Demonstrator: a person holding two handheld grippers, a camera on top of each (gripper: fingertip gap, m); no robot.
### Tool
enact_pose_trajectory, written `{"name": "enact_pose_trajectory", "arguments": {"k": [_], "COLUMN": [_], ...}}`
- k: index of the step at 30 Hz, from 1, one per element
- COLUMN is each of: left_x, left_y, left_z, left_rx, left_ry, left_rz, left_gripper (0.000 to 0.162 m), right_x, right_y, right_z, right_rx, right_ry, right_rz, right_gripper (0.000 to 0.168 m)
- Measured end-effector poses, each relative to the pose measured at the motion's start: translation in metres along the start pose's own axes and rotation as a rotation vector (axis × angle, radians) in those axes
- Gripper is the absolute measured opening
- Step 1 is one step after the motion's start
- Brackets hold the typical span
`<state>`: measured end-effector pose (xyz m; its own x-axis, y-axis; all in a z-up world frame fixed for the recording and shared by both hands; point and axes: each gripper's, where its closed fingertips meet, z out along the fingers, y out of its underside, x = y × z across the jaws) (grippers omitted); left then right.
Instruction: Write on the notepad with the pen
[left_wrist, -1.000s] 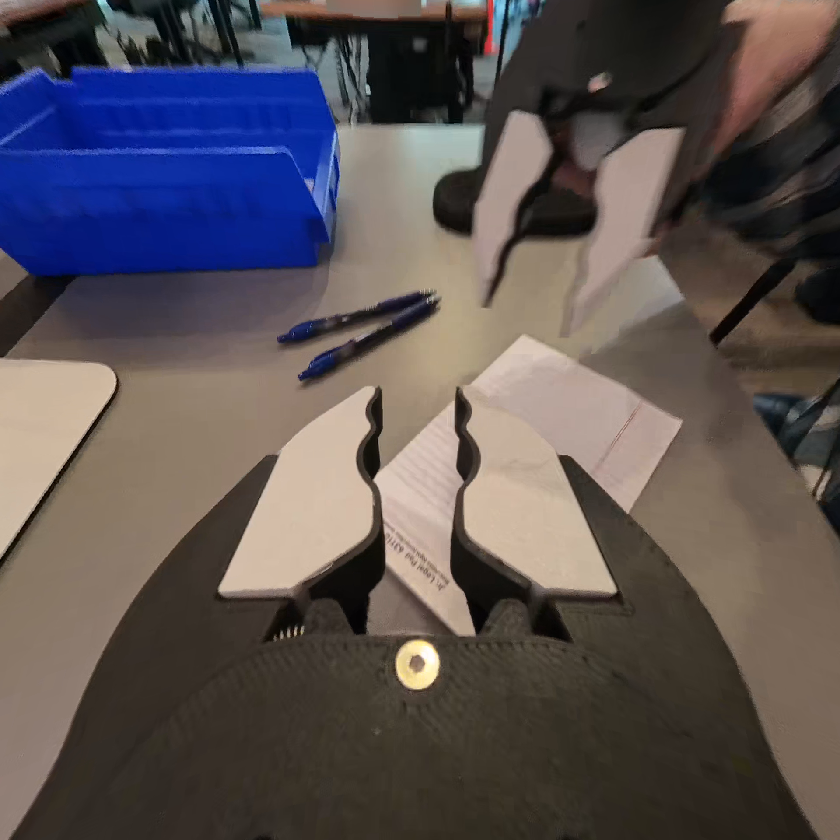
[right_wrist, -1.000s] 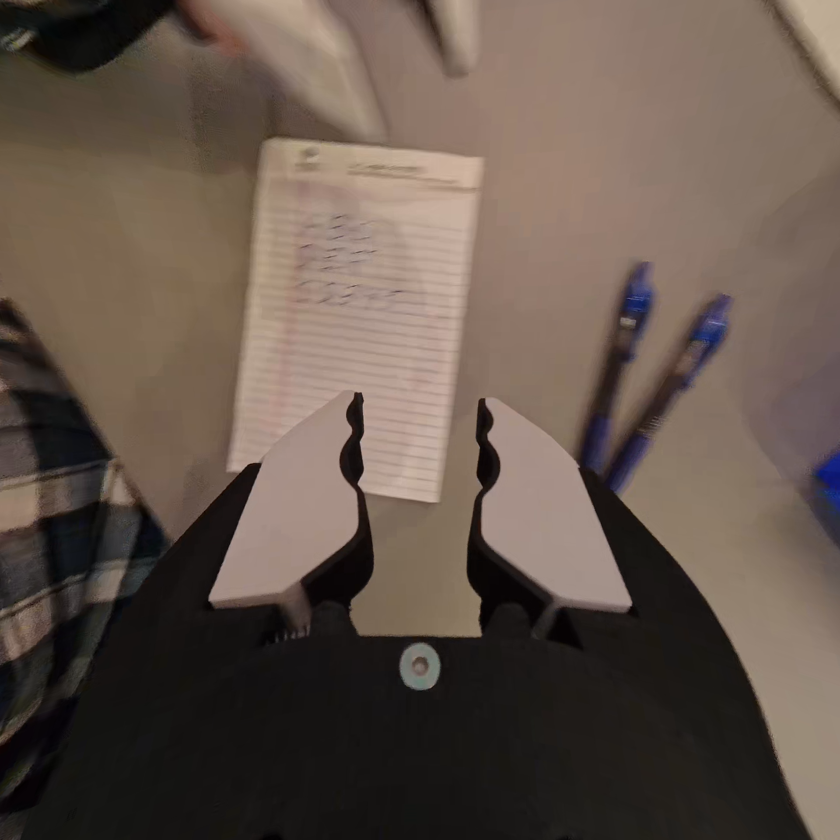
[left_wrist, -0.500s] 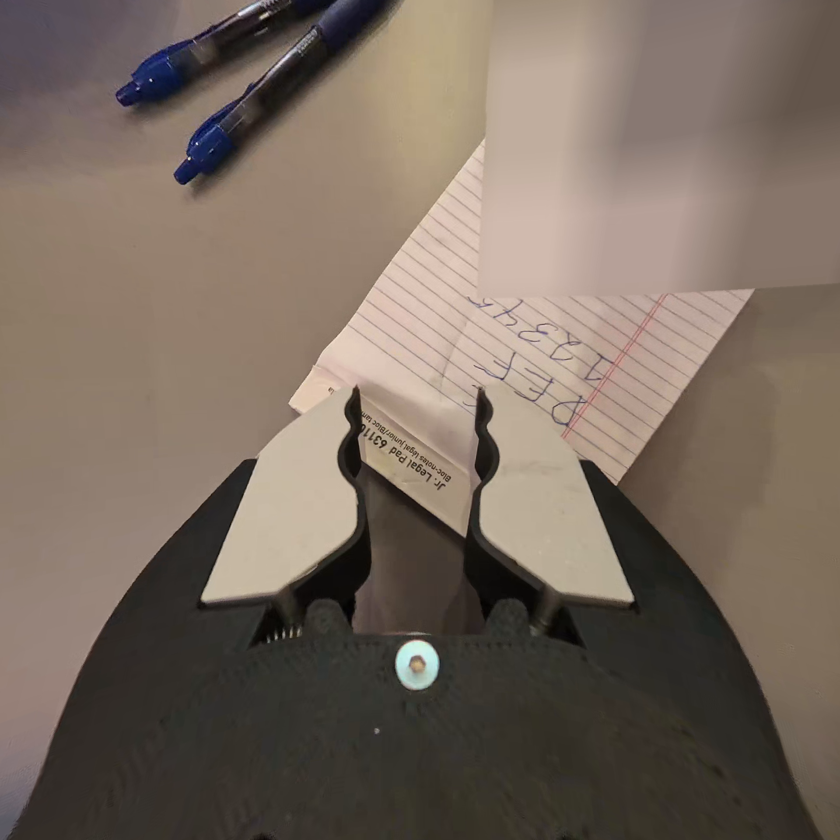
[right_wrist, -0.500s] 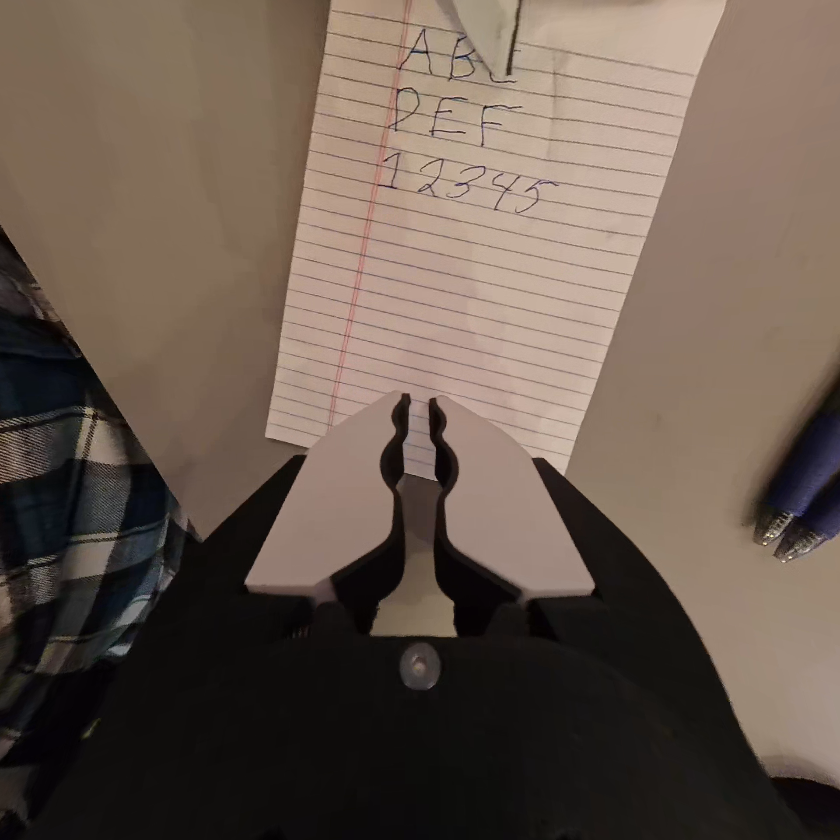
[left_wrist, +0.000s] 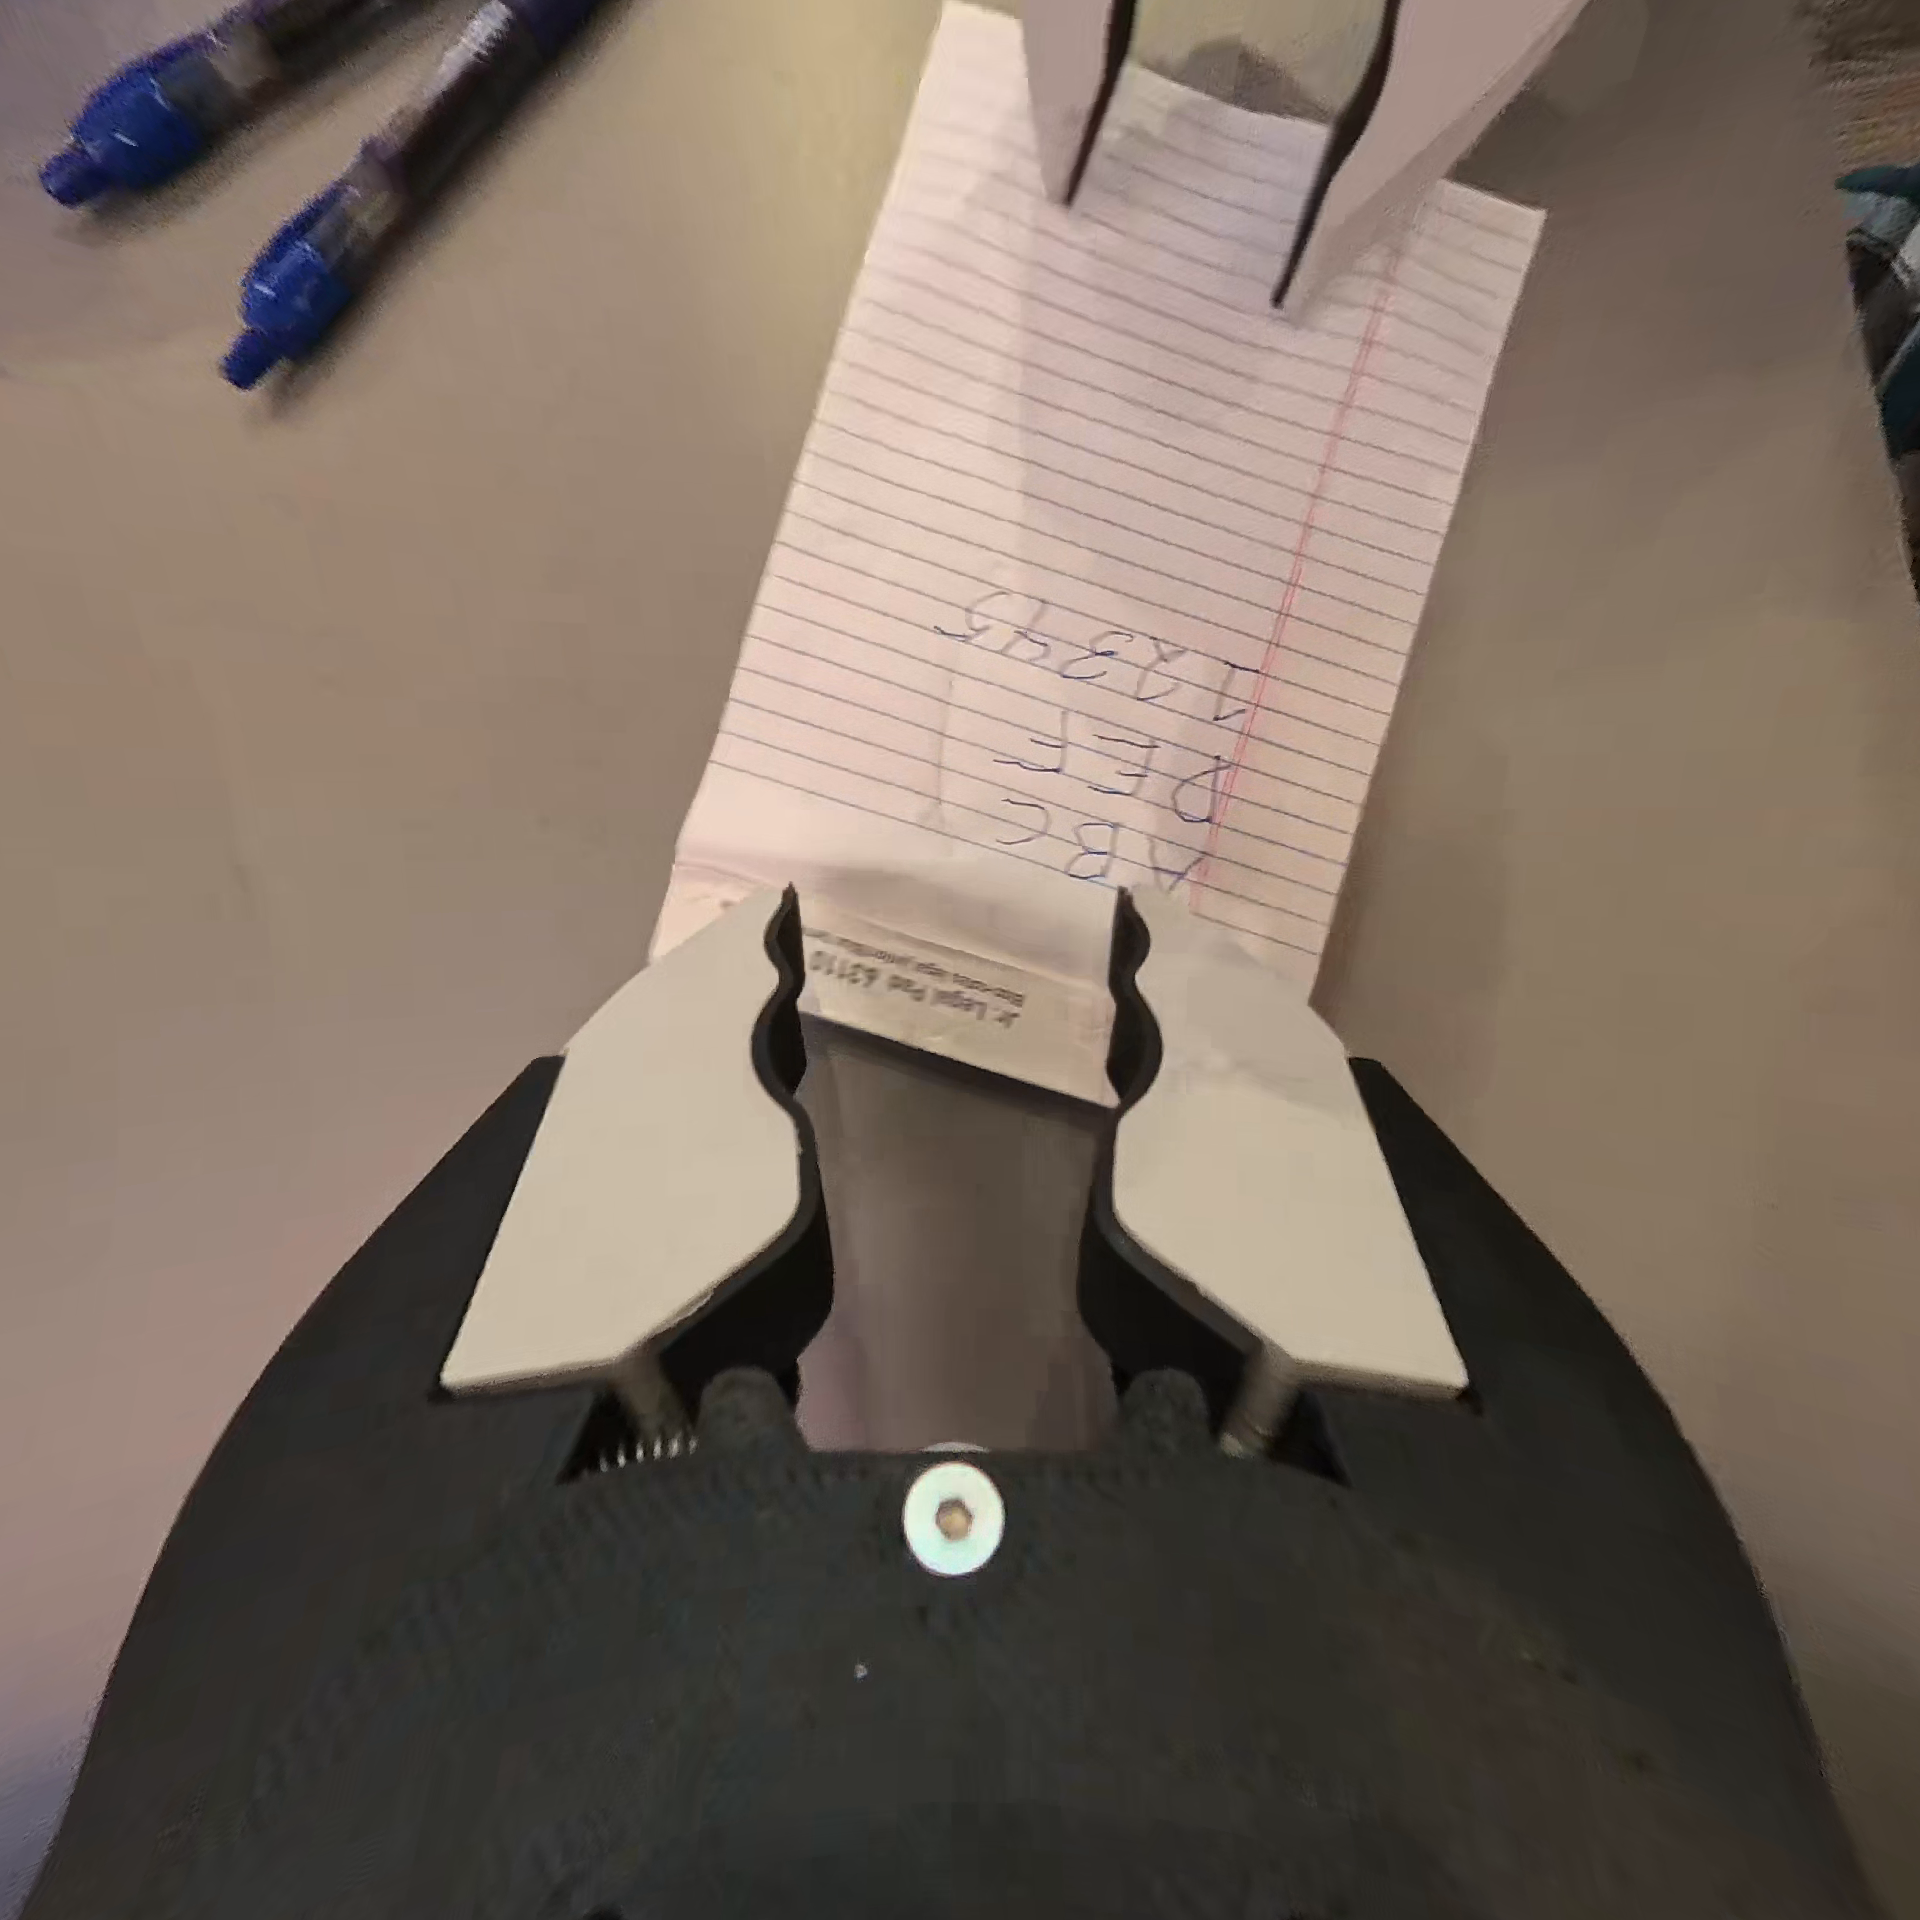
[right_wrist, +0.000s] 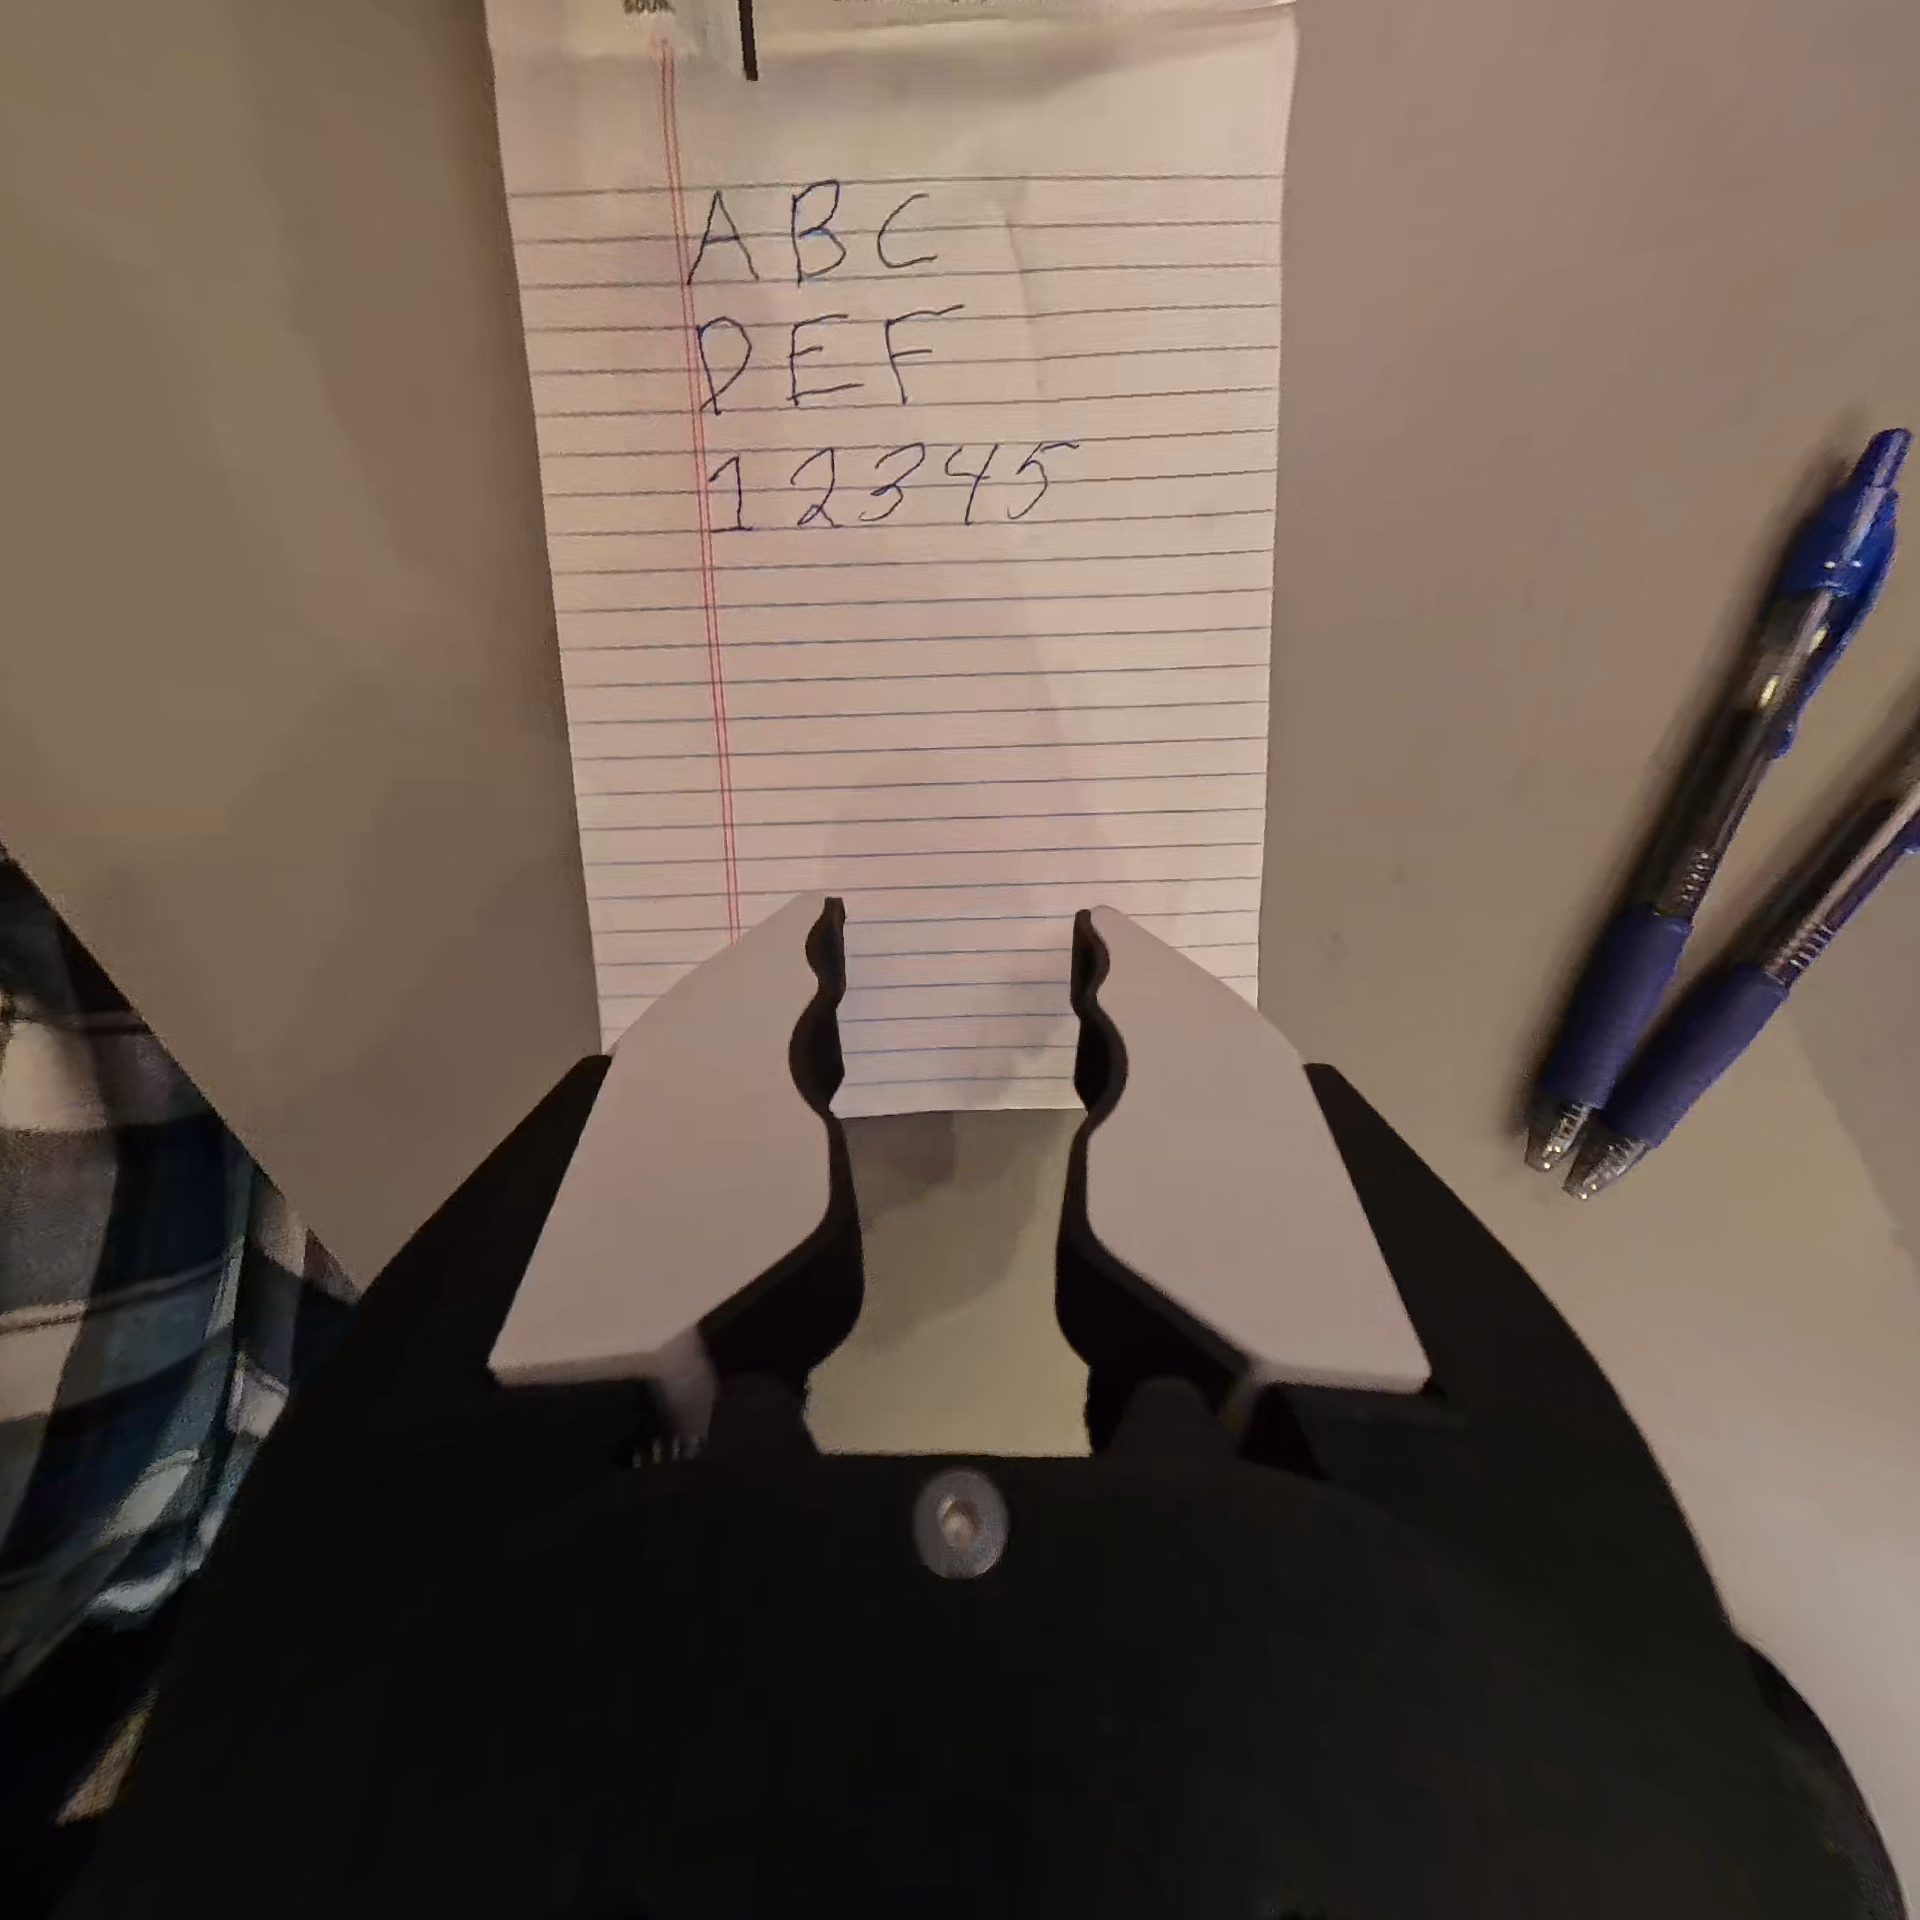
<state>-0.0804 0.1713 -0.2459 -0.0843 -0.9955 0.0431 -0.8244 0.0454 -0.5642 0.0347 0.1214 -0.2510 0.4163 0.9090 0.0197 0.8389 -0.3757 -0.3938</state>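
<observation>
White lined paper notepad (right_wrist: 914, 665), centre frame on grey surface (right_wrist: 260, 520), partly handwritten; two blue retractable pens (right_wrist: 1725, 821) lower right, ungrasped; right tool (right_wrist: 956, 920) and left tool (left_wrist: 956, 909) wide, empty, apparently steadying its ends.

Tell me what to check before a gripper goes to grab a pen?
1. Right gripper open and empty: ok.
2. Left gripper open over the notepad's top edge: ok.
3. Two blue pens free on the table, beside the pad: ok.
4. Pen tips out: ok, both metal tips show.
5. Blank lines left on the page: ok.
6. Pad pinned so it will not slide: cannot tell.
</observation>
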Motion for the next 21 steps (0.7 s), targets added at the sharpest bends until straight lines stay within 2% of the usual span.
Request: {"name": "enact_pose_trajectory", "arguments": {"k": [1,4,8,14,18,21], "left_x": [-0.006,-0.01,-0.01,-0.008,-0.009,-0.009], "left_y": [-0.001,0.003,0.009,0.008,0.008,0.008], "left_z": [-0.002,-0.001,0.01,0.013,0.013,0.013], "left_rx": [0.007,-0.013,-0.036,-0.013,-0.017,-0.019], "left_ry": [-0.03,-0.05,-0.04,-0.02,-0.024,-0.024], "left_rz": [0.003,0.041,0.047,0.036,0.038,0.037], "left_gripper": [0.055,0.052,0.052,0.05,0.05,0.05], "right_x": [0.002,0.008,0.017,0.014,0.008,0.008], "right_y": [-0.001,-0.006,0.004,0.003,0.0,-0.001], "right_z": [0.0,-0.001,0.007,0.009,0.01,0.01], "right_rx": [0.012,0.079,0.067,0.103,0.112,0.127], "right_ry": [0.027,0.065,0.1,0.078,0.069,0.064], "right_rz": [0.017,0.117,0.188,0.2,0.169,0.167], "right_gripper": [0.044,0.054,0.061,0.056,0.035,0.034]}}
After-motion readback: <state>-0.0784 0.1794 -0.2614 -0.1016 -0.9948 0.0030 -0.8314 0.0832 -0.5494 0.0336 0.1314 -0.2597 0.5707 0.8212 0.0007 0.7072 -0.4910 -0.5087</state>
